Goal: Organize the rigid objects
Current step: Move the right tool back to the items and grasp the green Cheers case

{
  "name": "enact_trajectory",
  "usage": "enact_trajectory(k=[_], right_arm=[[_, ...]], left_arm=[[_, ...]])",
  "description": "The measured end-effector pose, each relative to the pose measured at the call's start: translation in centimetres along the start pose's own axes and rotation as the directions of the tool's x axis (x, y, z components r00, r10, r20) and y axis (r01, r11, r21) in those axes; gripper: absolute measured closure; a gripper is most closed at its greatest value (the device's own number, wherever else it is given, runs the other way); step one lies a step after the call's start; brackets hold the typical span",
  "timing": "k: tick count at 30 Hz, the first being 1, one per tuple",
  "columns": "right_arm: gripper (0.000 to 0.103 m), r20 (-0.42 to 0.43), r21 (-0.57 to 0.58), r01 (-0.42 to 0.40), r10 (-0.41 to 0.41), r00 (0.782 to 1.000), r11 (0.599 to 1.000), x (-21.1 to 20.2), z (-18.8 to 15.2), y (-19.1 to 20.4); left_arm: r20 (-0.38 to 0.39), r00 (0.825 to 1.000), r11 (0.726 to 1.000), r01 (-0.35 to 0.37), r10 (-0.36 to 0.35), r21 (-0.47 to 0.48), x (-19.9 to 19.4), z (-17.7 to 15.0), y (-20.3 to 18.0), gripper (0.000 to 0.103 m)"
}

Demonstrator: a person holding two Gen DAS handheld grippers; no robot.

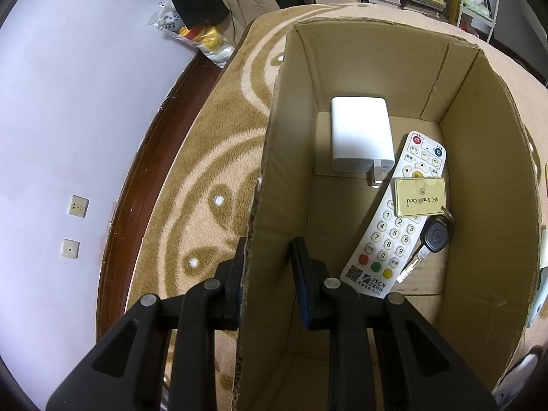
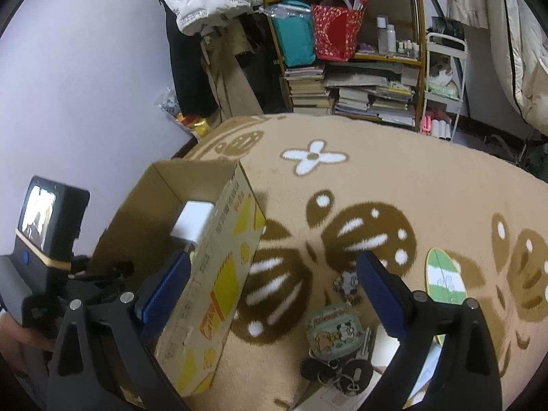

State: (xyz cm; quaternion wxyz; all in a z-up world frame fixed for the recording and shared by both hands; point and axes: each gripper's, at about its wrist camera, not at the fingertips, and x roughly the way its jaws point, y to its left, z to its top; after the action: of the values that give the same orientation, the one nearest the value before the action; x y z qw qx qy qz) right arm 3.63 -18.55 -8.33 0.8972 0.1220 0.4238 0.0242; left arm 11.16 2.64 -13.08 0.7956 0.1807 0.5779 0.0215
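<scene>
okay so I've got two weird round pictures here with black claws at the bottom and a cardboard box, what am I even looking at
These are fisheye cameras mounted on two hand-held grippers; a person holds one in each hand. The black claws are the gripper fingers.

The left view looks down into the box. The left gripper straddles the box's wall, one finger outside and one inside, steadying it. Inside lie a charger, a remote, a card and a key.

The right view shows the same box from outside, on a patterned rug. The right gripper is open and holds nothing. Below it on the rug lie a tin and a keyring, not yet boxed.
</scene>
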Motion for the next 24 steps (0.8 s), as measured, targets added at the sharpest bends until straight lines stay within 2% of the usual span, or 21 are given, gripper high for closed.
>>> enact_trajectory(k=[5,15,16,20,22,24], right_arm=[[0.007,-0.048,0.014,-0.007,0.007,0.999,1.000,0.8,-1.4,-0.7],[0.008,-0.109,0.081,0.011,-0.003,0.994,0.997,2.9,-3.4,-2.9],[0.009,-0.114,0.084,0.018,-0.008,0.993,0.996,3.1,-3.5,-3.1],[0.028,-0.154,0.084,0.032,-0.019,0.988,0.996,4.3,-4.0,-3.7],[0.033,-0.176,0.081,0.038,-0.023,0.984,0.996,4.9,-4.4,-3.9],[0.033,-0.182,0.075,0.044,-0.030,0.983,0.996,5.3,-4.5,-3.9]], left_arm=[[0.000,1.000,1.000,0.000,0.000,0.000,0.0,0.0,0.0,0.081],[0.000,1.000,1.000,-0.003,0.003,0.002,0.0,0.1,0.1,0.080],[0.000,1.000,1.000,-0.004,0.004,0.003,0.0,0.0,0.1,0.080],[0.000,1.000,1.000,-0.004,0.004,0.004,0.0,0.1,0.1,0.080],[0.000,1.000,1.000,-0.005,0.005,0.005,0.0,0.0,0.1,0.080],[0.000,1.000,1.000,-0.004,0.004,0.004,0.0,0.0,0.2,0.080]])
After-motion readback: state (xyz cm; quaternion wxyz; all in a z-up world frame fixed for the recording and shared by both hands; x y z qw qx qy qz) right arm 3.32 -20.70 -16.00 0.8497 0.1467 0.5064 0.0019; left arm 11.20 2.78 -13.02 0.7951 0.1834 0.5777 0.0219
